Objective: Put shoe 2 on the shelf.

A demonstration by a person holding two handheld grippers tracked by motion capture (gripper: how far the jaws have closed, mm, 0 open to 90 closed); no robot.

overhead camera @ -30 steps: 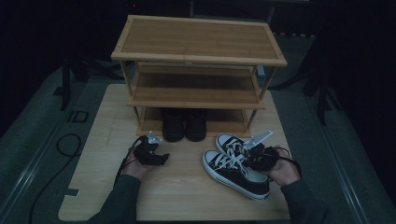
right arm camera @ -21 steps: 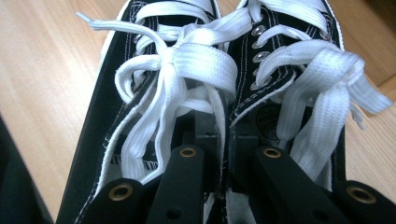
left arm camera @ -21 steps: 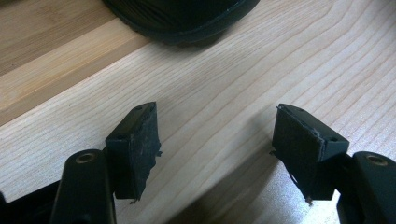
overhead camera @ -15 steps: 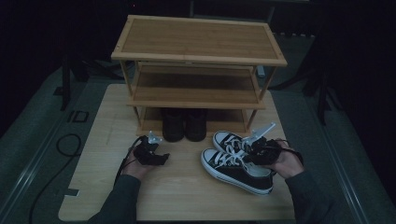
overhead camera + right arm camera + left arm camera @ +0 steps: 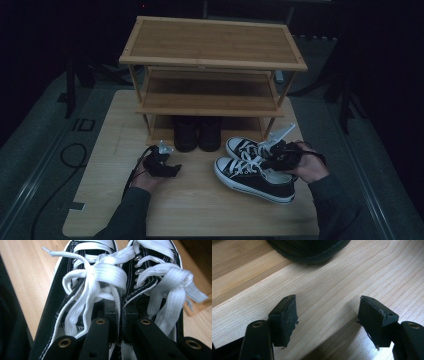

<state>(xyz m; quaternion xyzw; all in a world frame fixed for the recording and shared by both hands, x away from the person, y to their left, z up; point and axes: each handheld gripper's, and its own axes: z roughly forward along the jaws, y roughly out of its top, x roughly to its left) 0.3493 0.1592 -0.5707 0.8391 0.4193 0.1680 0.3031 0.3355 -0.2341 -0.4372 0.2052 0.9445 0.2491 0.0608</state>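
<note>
A pair of black canvas sneakers with white laces (image 5: 252, 175) lies side by side on the wooden table (image 5: 200, 212), right of centre. My right gripper (image 5: 272, 157) is shut on the two inner collars, pinching both shoes together. In the right gripper view the sneakers (image 5: 100, 280) stretch away from the closed right gripper (image 5: 121, 315), toes pointing away. My left gripper (image 5: 167, 159) rests low over the table at the left, open with nothing in it. The left gripper (image 5: 328, 302) hovers above bare wood, facing a dark boot sole (image 5: 309, 250).
A three-tier bamboo shoe rack (image 5: 212, 42) stands at the back of the table. A pair of black boots (image 5: 197, 132) sits on its lowest level. A dark cable (image 5: 70, 155) loops on the floor at the left. Dark stands surround the table.
My right gripper has risen a little with the sneakers pinched in it. The left gripper has stayed where it was.
</note>
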